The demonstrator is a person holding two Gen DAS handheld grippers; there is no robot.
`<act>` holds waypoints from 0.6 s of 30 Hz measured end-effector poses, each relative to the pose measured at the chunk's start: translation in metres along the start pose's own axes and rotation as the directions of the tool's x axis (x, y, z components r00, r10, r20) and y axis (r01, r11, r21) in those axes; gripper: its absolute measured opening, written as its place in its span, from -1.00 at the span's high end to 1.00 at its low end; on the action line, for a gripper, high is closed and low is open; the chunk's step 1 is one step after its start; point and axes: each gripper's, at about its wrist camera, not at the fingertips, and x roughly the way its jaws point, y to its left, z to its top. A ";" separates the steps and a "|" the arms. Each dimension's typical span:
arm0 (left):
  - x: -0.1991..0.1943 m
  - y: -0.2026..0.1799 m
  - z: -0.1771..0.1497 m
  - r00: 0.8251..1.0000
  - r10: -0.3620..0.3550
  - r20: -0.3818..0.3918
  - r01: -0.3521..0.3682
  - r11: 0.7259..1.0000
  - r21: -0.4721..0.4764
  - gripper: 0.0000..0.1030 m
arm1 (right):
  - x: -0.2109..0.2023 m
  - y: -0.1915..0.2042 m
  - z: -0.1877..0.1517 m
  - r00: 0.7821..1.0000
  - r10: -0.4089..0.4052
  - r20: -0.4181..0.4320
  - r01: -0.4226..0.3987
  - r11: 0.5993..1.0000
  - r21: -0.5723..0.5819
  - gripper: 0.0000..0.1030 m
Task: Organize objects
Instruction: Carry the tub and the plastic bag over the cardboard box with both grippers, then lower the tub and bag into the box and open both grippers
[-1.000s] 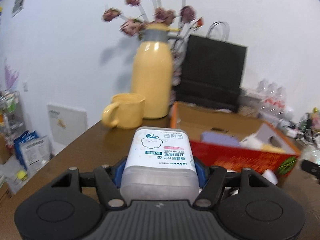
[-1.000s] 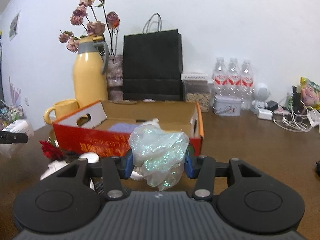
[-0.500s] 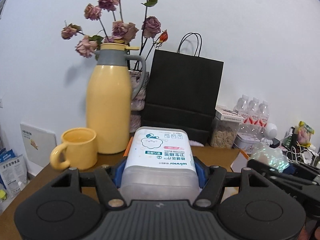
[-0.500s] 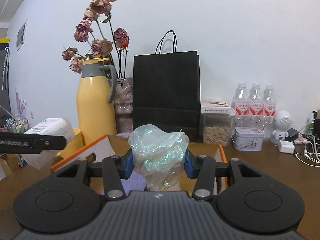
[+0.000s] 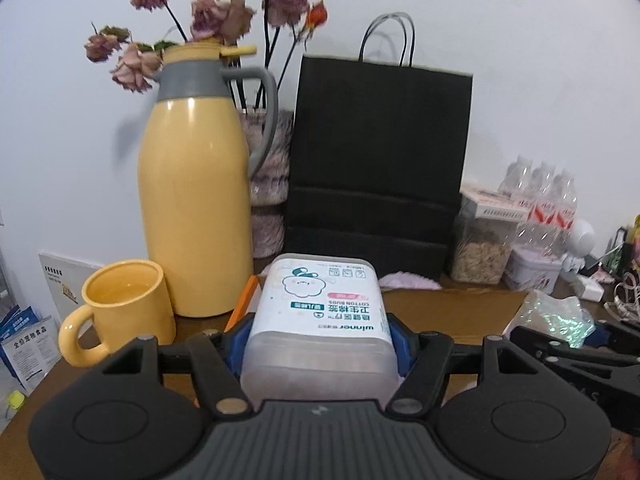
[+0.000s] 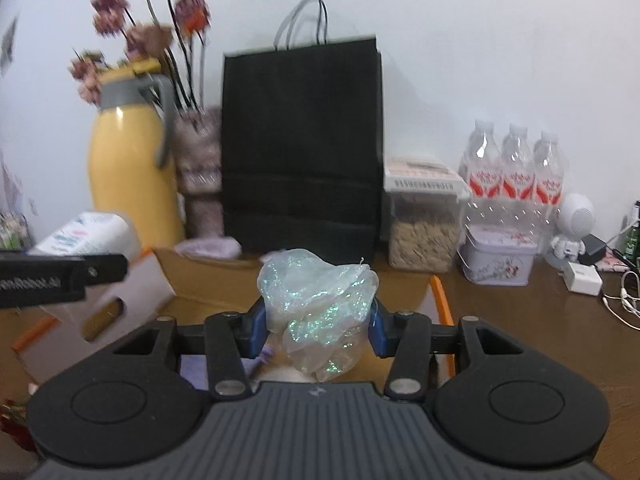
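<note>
My left gripper (image 5: pixel 318 336) is shut on a white cotton-bud box (image 5: pixel 320 304), held lengthwise between the blue pads. My right gripper (image 6: pixel 316 328) holds a crumpled iridescent plastic bag (image 6: pixel 316 292); its jaws are opening, but both pads still touch the bag. Both hang over an open cardboard box with an orange rim (image 6: pixel 440 300), whose white side flap (image 6: pixel 120 292) stands at the left. In the right wrist view the left gripper (image 6: pixel 60 276) and its cotton-bud box (image 6: pixel 88 236) show at the left edge. The bag (image 5: pixel 552 316) shows at the right of the left wrist view.
Along the wall stand a yellow jug (image 5: pixel 196 216) with dried flowers behind it, a yellow mug (image 5: pixel 120 304), a black paper bag (image 5: pixel 380 160), a clear cereal container (image 6: pixel 424 228), water bottles (image 6: pixel 516 172), a lilac tin (image 6: pixel 496 256) and chargers with cables (image 6: pixel 584 276).
Both grippers have travelled forward over the cardboard box toward the wall, each keeping its load. The jug and black bag now loom larger.
</note>
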 end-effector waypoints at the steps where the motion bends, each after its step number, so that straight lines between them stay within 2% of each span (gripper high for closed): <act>1: 0.004 0.001 0.000 1.000 -0.003 -0.007 0.003 1.000 0.000 -0.26 | 0.005 -0.001 0.000 1.000 -0.003 -0.016 0.003 1.000 -0.004 -0.08; 2: 0.008 0.002 0.000 1.000 -0.003 -0.014 0.003 1.000 0.002 -0.40 | 0.008 -0.001 -0.001 1.000 0.001 -0.031 -0.001 1.000 -0.011 -0.14; 3: 0.012 0.002 0.000 1.000 -0.001 -0.029 0.002 1.000 0.015 -0.55 | 0.012 -0.001 -0.001 0.999 0.007 -0.049 -0.008 1.000 -0.022 -0.41; 4: 0.013 0.002 0.000 0.999 -0.005 -0.036 0.006 1.000 0.026 -0.84 | 0.014 0.000 -0.002 0.998 0.016 -0.061 -0.017 1.000 -0.026 -0.74; 5: 0.014 0.002 -0.001 0.999 -0.010 -0.035 0.012 0.999 0.034 -0.97 | 0.016 -0.001 -0.002 0.997 0.028 -0.065 -0.030 0.999 -0.027 -0.89; 6: 0.013 0.002 -0.002 1.000 -0.014 -0.027 0.015 0.999 0.035 -0.97 | 0.016 0.000 -0.002 0.997 0.039 -0.069 -0.041 0.999 -0.030 -1.00; 9: 0.008 0.003 -0.002 0.999 -0.035 -0.011 0.036 0.999 0.037 -1.00 | 0.013 0.004 -0.001 0.998 0.032 -0.061 -0.035 0.998 -0.050 -1.00; 18: 0.000 0.011 -0.002 1.000 -0.021 0.007 0.021 1.000 0.015 -1.00 | 0.001 0.008 -0.003 0.999 0.027 -0.031 -0.029 0.998 -0.060 -1.00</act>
